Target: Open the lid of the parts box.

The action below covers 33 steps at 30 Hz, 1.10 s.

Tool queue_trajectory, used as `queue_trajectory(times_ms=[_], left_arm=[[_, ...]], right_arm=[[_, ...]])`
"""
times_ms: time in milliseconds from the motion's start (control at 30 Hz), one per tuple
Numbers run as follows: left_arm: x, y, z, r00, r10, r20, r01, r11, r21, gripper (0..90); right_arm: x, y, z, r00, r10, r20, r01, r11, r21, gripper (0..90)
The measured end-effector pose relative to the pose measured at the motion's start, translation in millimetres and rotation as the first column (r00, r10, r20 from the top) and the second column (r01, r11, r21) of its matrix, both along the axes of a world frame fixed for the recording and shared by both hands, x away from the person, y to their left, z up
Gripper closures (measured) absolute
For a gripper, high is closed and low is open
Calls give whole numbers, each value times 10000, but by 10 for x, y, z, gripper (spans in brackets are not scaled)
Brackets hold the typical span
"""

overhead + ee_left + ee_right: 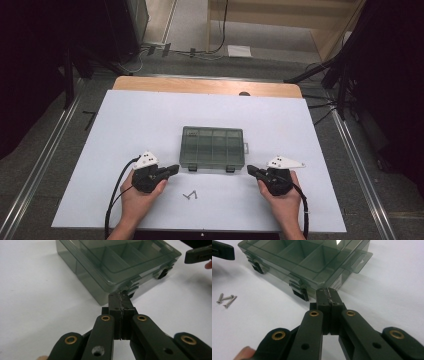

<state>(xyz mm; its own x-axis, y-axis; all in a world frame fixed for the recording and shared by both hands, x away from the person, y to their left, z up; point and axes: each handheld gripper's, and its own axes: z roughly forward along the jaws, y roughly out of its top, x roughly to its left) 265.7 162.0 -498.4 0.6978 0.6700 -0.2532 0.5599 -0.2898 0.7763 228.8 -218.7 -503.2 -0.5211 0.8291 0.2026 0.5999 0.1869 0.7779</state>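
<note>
Sitting mid-desk (150,115) in the high view, the lidded compartment box (212,146) has the left gripper (175,169) near its near-left corner and the right gripper (250,170) near its near-right corner, with three screws (190,195) between the hands. Left gripper view: fingers (115,302) closed on nothing, just before the box's latch (130,286). Right gripper view: fingers (323,297) closed, empty, beside another latch (299,291).

Grey floor (45,150), wooden furniture (280,15), black curtains (30,60).
</note>
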Motion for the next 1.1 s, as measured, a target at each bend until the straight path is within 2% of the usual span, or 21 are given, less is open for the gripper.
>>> queue_trajectory(times_ms=[100, 267, 333, 667, 800, 1100], left_arm=[[2, -29, -12, 9999, -64, -88, 65, 9999, 107, 900], [30, -26, -14, 9997, 96, -229, -94, 9999, 65, 900], [36, -28, -17, 9994, 253, -232, -252, 9997, 67, 900], [60, -42, -12, 9990, 395, -206, -393, 9992, 78, 900], [66, -42, -11, 9991, 331, -247, -328, 9994, 105, 900], [75, -37, 0, 9992, 356, -205, -358, 9993, -58, 900]], right_arm=[[7, 11, -11, 9999, 61, -81, -61, 10000, -59, 900], [12, 37, -32, 9997, 150, -208, -155, 9996, -242, 900], [13, 45, -35, 9997, 139, -212, -146, 9993, -338, 900], [53, 109, -68, 9998, 128, -129, -138, 9963, -844, 900], [58, 111, -68, 9999, -26, -106, 18, 9967, -806, 900], [59, 121, -64, 9999, 10, -109, -19, 9963, -858, 900]])
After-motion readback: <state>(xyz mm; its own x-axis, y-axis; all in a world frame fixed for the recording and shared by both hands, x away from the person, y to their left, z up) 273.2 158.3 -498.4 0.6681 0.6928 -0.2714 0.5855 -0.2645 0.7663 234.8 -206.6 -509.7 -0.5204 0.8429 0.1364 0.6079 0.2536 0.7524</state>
